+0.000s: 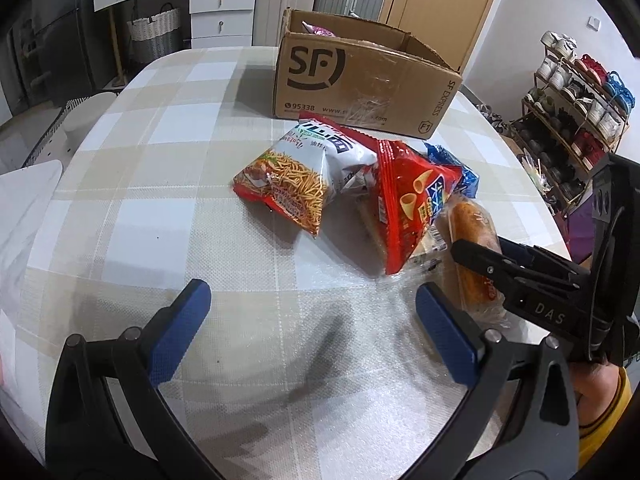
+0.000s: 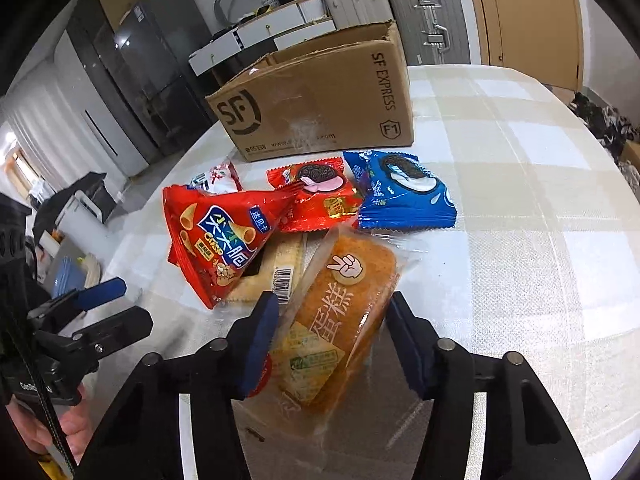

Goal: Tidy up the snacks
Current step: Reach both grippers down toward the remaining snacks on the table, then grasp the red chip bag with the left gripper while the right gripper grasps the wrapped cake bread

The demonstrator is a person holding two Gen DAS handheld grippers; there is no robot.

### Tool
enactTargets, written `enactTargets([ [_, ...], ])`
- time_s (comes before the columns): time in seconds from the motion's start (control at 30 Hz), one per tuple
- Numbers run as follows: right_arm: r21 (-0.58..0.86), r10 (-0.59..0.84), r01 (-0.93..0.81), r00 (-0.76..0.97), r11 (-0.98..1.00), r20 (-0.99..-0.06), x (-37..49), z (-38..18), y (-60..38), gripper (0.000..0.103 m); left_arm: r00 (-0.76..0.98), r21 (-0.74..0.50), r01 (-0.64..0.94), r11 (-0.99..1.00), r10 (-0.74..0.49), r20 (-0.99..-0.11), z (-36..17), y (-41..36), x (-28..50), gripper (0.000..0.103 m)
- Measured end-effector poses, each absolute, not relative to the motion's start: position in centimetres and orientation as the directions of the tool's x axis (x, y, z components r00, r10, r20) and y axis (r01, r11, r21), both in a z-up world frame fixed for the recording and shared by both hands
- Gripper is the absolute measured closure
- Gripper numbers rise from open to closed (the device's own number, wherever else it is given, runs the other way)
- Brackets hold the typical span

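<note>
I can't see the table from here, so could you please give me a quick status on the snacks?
Left gripper open over bare tablecloth. Right gripper around the cake pack, grip unclear. Other snacks beside the cardboard box. Nothing blocking.

cake pack (image 2: 344, 320): orange, flat on table | snack bags (image 2: 320, 208): heaped before box (image 2: 320, 108)

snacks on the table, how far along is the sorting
Early. Done: one pink packet already sits in the box. In hand: the right gripper has its pads either side of the wrapped cake; contact is unclear. The left gripper is open over bare cloth. Left: noodle bag, red cone bag, red cookie pack, blue cookie pack.
</note>
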State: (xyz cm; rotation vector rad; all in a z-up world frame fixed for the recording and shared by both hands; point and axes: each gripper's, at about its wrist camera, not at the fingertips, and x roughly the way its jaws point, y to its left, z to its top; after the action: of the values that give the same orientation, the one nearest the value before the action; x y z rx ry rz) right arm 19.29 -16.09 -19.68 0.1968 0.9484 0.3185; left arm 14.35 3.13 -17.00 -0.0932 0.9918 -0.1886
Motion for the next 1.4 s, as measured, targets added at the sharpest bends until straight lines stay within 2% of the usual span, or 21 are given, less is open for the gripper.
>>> enactTargets([
  [0.2, 0.325, 0.374, -0.191, 0.558, 0.926, -0.74, 18.8, -19.9, -16.4, 0.06, 0.53, -0.16, 0.111, 0.981, -0.195, -0.825, -17.1, 3.2, 14.4, 0.001],
  [0.73, 0.532, 0.533, -0.197, 0.59, 0.824, -0.607, 16.9, -19.9, -20.3, 0.061, 0.536, -0.151, 0.126, 0.98, -0.195, -0.821, -16.0, 1.6, 14.6, 0.001],
  [0.9, 0.562, 0.55, -0.198, 0.609, 0.803, -0.572, 16.6, -19.7, -20.9, 0.061, 0.503, -0.187, 0.15, 0.971, -0.238, -0.831, -15.9, 0.1, 16.4, 0.001],
  [1.07, 0.585, 0.575, -0.217, 0.614, 0.782, -0.541, 16.4, -19.5, -21.2, 0.061, 0.472, -0.281, 0.141, 0.949, -0.314, -0.824, -16.3, -0.4, 18.4, 0.001],
  [1.2, 0.597, 0.588, -0.226, 0.614, 0.77, -0.527, 16.3, -19.5, -21.4, 0.061, 0.469, -0.312, 0.14, 0.94, -0.341, -0.815, -16.5, -0.9, 19.7, 0.008],
  [1.4, 0.61, 0.598, -0.229, 0.616, 0.759, -0.513, 16.2, -19.5, -21.7, 0.061, 0.443, -0.354, 0.159, 0.922, -0.387, -0.809, -17.9, -1.4, 21.2, 0.043],
])
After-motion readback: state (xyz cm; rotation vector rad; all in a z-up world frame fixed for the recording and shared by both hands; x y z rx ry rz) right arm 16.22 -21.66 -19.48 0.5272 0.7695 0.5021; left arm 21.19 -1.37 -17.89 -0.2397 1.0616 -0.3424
